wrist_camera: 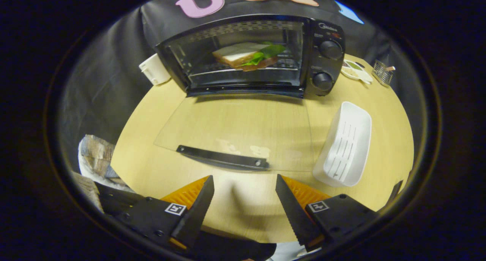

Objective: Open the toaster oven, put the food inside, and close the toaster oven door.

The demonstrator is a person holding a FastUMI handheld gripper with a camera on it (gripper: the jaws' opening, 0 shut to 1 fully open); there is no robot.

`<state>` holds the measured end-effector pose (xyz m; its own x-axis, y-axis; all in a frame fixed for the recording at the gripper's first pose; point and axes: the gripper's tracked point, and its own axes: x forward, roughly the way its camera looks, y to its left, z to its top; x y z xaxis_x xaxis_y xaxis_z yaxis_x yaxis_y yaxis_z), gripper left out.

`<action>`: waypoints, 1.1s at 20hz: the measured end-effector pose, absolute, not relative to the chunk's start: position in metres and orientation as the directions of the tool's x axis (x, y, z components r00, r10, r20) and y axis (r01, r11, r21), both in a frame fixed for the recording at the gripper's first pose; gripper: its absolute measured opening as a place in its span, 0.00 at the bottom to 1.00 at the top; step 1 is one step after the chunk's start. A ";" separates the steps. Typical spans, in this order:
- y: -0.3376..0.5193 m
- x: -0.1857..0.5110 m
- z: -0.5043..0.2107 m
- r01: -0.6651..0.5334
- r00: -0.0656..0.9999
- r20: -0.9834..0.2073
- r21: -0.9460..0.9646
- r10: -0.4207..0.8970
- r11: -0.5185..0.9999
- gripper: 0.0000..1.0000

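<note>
Since the sandwich (248, 56) already sits on the rack inside the toaster oven (250, 56), I think the food step is done. What is left is shutting the door.

The glass door (235, 128) hangs all the way down, lying flat over the wooden table (152, 173). I can see the table right through the glass. Its dark handle (223, 158) is at the edge nearest me, just ahead of my fingers.

My tongs (245, 200) are wide open and hold nothing. The two fingers stand apart, with bare table between them. They are near the handle but not touching it.

A white tray (347, 145) rests beside the door, on the side of my right finger. It is empty, so I guess the sandwich came from there. Some crumpled paper (95, 158) lies off the table on the other side.

For the next move, I would need to get a finger under the handle edge, or pinch the handle bar, and swing the door up toward the oven until it shuts. The glass is thin and slippery, so I should lift slowly. I should also keep clear of the white tray so I do not bump it.
</note>
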<state>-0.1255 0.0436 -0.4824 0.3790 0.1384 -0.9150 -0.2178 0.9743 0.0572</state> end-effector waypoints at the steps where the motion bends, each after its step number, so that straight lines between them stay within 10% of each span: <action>1: 0.043 -0.121 -0.484 -0.214 0.379 -0.915 0.061 0.140 0.975 1.00; 22: 0.083 -0.044 -0.384 -0.127 0.577 -0.779 0.212 0.246 0.969 1.00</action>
<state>-0.0444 0.0827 -0.3844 0.5774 0.2456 -0.7787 -0.1265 0.9691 0.2119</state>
